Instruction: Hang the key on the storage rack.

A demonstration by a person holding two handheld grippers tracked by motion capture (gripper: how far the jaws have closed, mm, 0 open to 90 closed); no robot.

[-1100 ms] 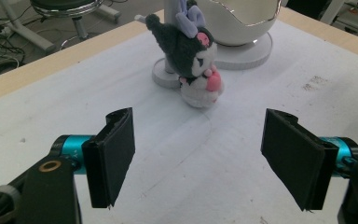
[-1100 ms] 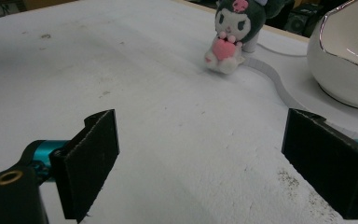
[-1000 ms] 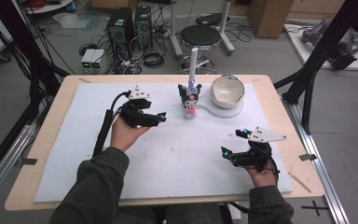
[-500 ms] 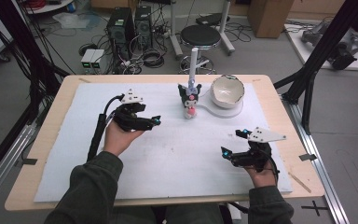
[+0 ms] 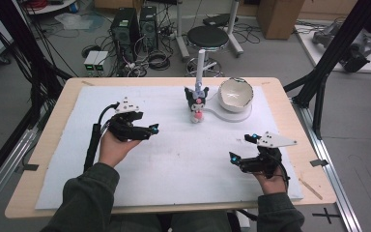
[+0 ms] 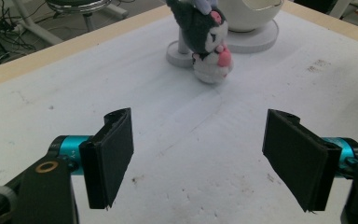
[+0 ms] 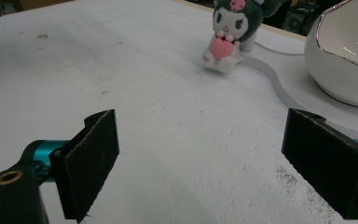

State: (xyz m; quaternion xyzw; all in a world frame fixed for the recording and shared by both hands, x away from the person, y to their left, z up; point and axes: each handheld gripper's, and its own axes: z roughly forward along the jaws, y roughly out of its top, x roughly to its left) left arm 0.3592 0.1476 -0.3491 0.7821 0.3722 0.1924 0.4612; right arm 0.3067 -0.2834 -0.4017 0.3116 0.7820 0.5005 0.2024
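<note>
White foam sheet (image 5: pixel 174 159) covered the table (image 5: pixel 53 121) from edge to edge, and nothing on it had been picked up yet; as I judged it, the work had barely begun, with the whole grasp and whatever followed left to do.

On the left, my left gripper (image 5: pixel 147 130) hung over the sheet in my left hand (image 5: pixel 113 147), its jaws spread wide with bare foam between them. They pointed to the right, toward the plush toy (image 5: pixel 195 102). From the left gripper view, the toy (image 6: pixel 207 39) stood ahead and far of the jaws, roughly centred between them but well apart from either pad, so I was lined up for a reach rather than a close.

Going right, the toy stood upright near the far middle of the sheet, dark-eared with a pink heart at its front, just in front of a thin white post (image 5: pixel 201 60). Just to its right sat a white bowl (image 5: pixel 235 93) on a flat white base (image 5: pixel 232 114), near the toy; I could not tell whether they touched.

At the near right, my right gripper (image 5: pixel 241 149) rested low by the table's near edge, jaws also wide and holding nothing. In the right gripper view the toy (image 7: pixel 230 35) lay far ahead, well apart, with the bowl (image 7: pixel 345 56) to its right.
</note>
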